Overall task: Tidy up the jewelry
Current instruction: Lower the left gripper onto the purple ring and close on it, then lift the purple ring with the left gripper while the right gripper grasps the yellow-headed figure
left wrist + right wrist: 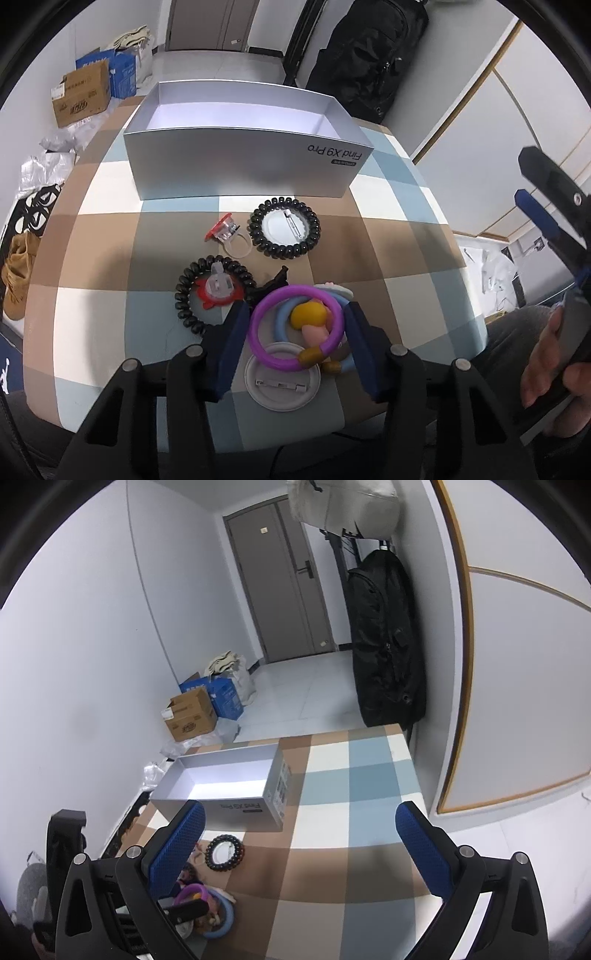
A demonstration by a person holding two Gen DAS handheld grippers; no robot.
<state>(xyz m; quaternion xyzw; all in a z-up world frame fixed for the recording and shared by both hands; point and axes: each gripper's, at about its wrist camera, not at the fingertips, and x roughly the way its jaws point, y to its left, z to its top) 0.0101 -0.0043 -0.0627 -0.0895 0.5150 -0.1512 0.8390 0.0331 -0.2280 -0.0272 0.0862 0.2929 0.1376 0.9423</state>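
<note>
A purple bracelet (pixel 295 328) lies on a blue bracelet (pixel 280 321) and a yellow-and-pink figure (pixel 310 314), over a white badge (pixel 282 380). My left gripper (pixel 295 317) is open, its fingers on either side of the purple bracelet, just short of touching. Two black spiral hair ties (pixel 284 227) (pixel 184 295), a red-topped clear ring (pixel 229 232) and another red piece (pixel 218 291) lie beyond. An empty silver box (pixel 243 162) stands at the back. My right gripper (pixel 299 834) is open and empty, held above the table; it also shows in the left wrist view (pixel 546 206).
The checkered tablecloth (pixel 388 258) covers the table. Cardboard boxes (pixel 192 712) and bags sit on the floor at the left. A black bag (pixel 384 646) hangs by the wall behind the table. The pile of jewelry shows at the lower left in the right wrist view (pixel 207 904).
</note>
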